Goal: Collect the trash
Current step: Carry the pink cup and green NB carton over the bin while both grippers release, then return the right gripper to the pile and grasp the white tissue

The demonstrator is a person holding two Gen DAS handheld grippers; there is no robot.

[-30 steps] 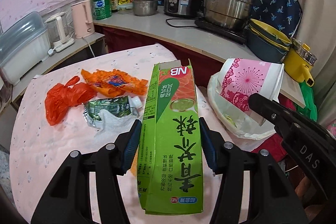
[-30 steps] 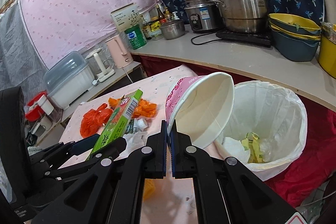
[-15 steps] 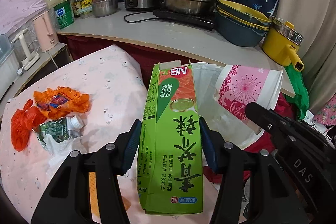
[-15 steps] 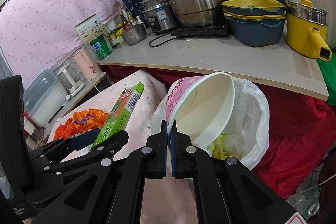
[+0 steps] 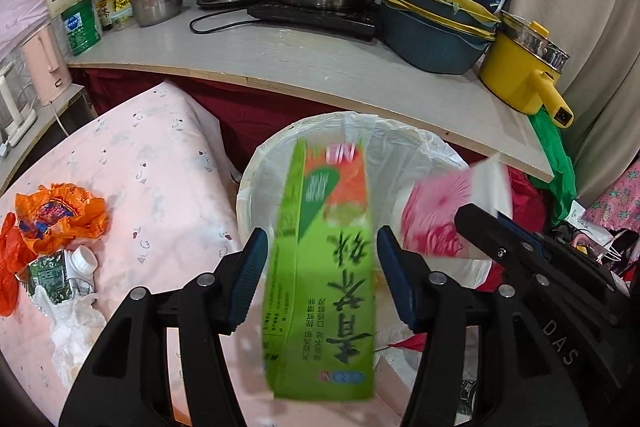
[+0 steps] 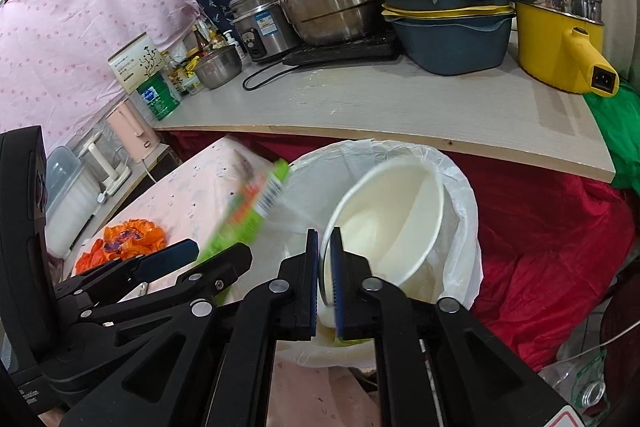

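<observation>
Two handheld grippers hang over a white-lined trash bin [image 5: 404, 147] beside a pink-clothed tabletop [image 5: 152, 163]. The left gripper [image 5: 320, 277] has just been opening its jaws; they stand spread with gaps either side of a green tea carton [image 5: 320, 267], blurred and apparently dropping toward the bin. The right gripper [image 6: 325, 277] has just parted its jaws to a narrow slit around the rim of a paper bowl [image 6: 396, 215], tilted over the bin mouth. Both look light and thin-walled, crushable; a flat side or rim suits pinching. Orange wrappers [image 5: 60, 215] and a crumpled small bottle [image 5: 64, 271] remain on the cloth. A shelf edge overhangs close behind the bin; room above is open.
</observation>
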